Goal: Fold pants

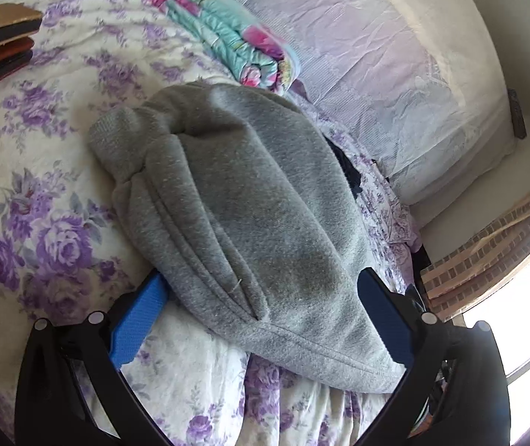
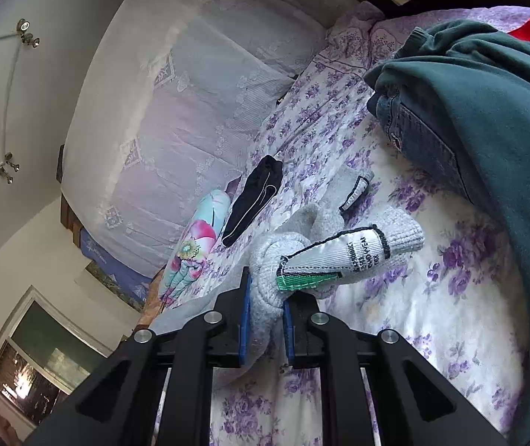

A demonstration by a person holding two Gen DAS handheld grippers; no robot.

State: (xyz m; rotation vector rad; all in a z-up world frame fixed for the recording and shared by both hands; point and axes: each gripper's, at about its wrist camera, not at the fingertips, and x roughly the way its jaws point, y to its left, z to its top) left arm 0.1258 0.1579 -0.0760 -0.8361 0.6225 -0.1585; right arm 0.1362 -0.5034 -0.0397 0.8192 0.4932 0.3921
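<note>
My right gripper (image 2: 267, 319) has its jaws clenched on the grey pants (image 1: 242, 200) lying on the floral bed (image 1: 42, 193), while my left gripper (image 1: 261, 319), jaws released, straddles their hem at six o'clock.

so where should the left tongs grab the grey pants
Take the near hemmed edge of the grey pants, between the open left tongs, coming in low from the near side. There the cloth lies flat in thin layers; further up it bunches thick.
</note>
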